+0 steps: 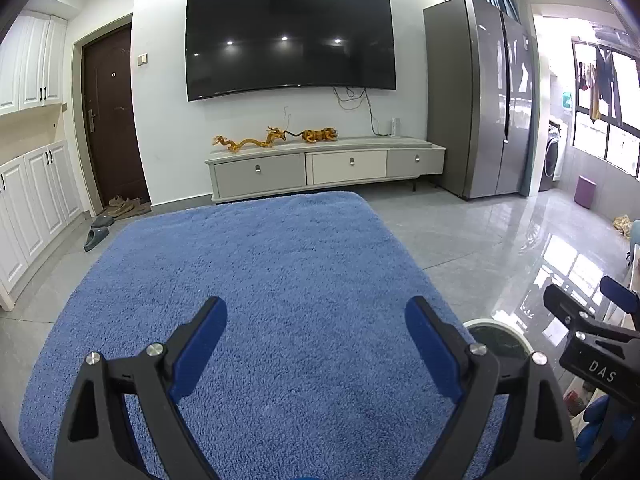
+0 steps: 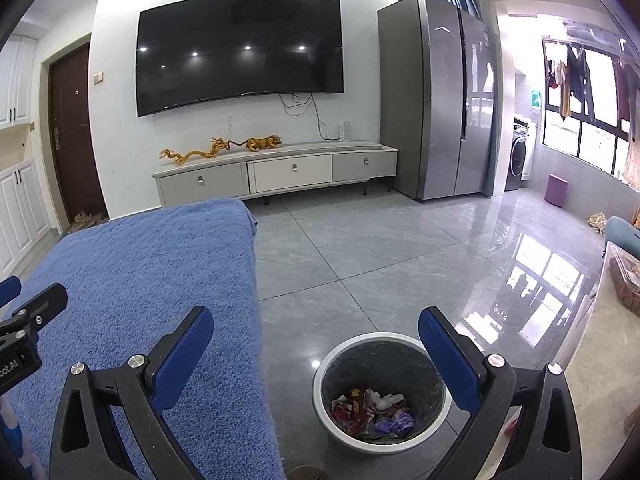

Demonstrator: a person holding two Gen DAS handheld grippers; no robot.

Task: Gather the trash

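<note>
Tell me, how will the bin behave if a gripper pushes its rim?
The bin probably slides easily: the tile floor is glossy. It looks light, holding only wrappers at the bottom, so a high push may tip it.

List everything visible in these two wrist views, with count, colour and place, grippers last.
trash bin: 1, white rim, dark liner, on the floor right of the blue surface
wrappers: a pile, red, white, purple, inside the bin
blue fleece cover: 1, blue, over the surface below the grippers
TV: 1, black, on the wall
TV cabinet: 1, grey and white, under the TV
dragon figure: 1, golden, on the cabinet
tiger figure: 1, orange, on the cabinet
fridge: 1, silver, right of the cabinet
door: 1, brown, left wall
stool: 1, purple, near the window
left gripper: open, empty
right gripper: open, empty, above the bin
</note>
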